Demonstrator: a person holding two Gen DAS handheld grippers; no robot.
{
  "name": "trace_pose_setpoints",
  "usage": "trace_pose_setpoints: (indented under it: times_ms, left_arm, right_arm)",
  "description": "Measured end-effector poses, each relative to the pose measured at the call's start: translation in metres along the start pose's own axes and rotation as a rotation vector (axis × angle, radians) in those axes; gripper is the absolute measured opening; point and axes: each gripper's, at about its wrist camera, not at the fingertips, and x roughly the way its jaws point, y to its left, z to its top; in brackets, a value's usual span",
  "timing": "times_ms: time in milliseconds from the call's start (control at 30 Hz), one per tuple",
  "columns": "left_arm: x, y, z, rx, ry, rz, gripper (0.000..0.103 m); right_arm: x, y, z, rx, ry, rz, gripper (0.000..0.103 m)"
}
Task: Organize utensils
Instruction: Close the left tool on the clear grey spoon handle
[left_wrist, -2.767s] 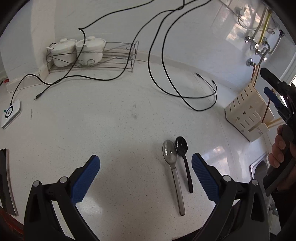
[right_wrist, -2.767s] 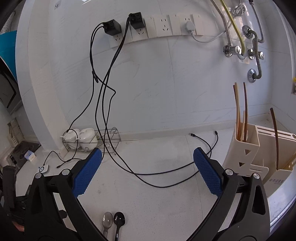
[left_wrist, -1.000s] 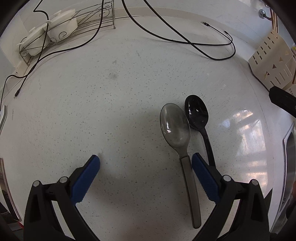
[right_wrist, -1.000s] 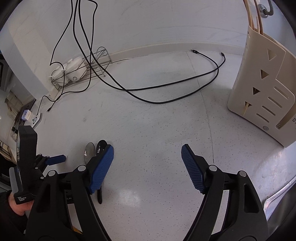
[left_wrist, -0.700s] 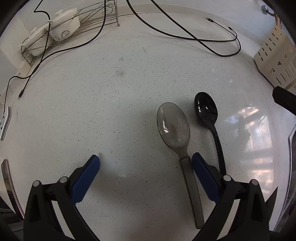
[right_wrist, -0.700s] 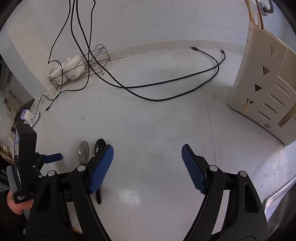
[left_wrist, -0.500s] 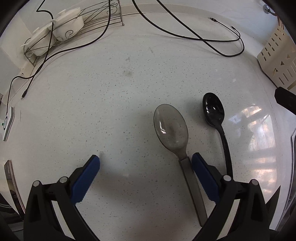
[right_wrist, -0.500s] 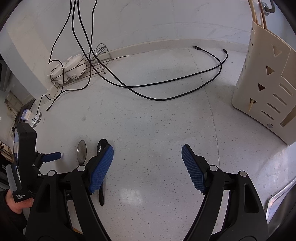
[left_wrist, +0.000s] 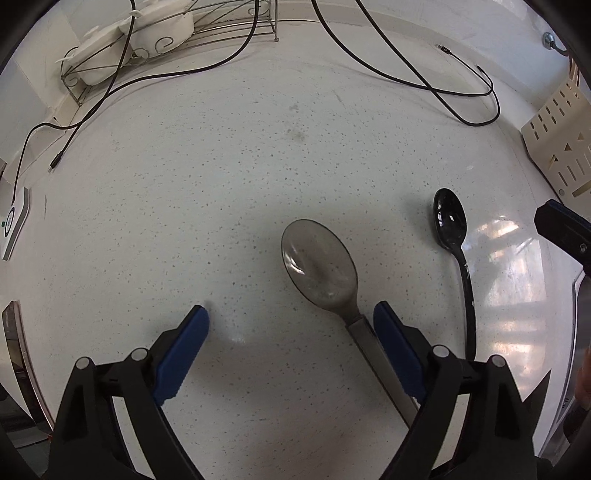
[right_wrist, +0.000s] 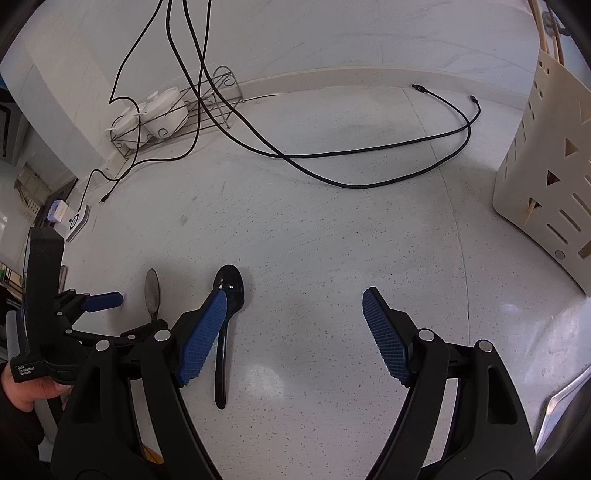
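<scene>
A metal spoon lies on the white counter, its handle running down beside the right finger of my left gripper. The left jaws are closing with the spoon's neck between them; the pads do not press it. A black spoon lies to its right, outside those jaws. In the right wrist view the black spoon sits partly behind the left finger of my right gripper, which stands open over bare counter. The metal spoon shows further left. A cream utensil holder stands at the right.
Black cables loop across the back of the counter. A wire rack with white pots stands at the back left. A small white device lies at the left edge. A sink rim shows at the lower right.
The left gripper has shifted right, so the metal spoon now sits between its jaws, which have narrowed. The right gripper has drifted left, closer to the black spoon.
</scene>
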Motion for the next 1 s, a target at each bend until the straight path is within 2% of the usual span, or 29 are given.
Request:
trace_pose_setpoints:
  times_ms: [233,367,667,1000]
  left_arm:
    - [-0.009,0.013,0.0,-0.014,0.005,-0.032,0.079]
    - [-0.016,0.023,0.001,-0.01,0.005,-0.049,0.069]
    - [-0.022,0.023,-0.014,0.001,0.001,-0.053,0.06]
    - [-0.022,0.023,-0.013,0.004,-0.004,-0.077,0.054]
  right_arm:
    - [0.005,0.015,-0.003,-0.028,0.019,0.01,0.073]
    - [0.007,0.022,-0.005,-0.041,0.028,0.018,0.072]
    - [0.013,0.021,-0.01,-0.016,0.052,0.017,0.072]
    - [0.014,0.018,-0.012,0.003,0.058,0.0,0.072]
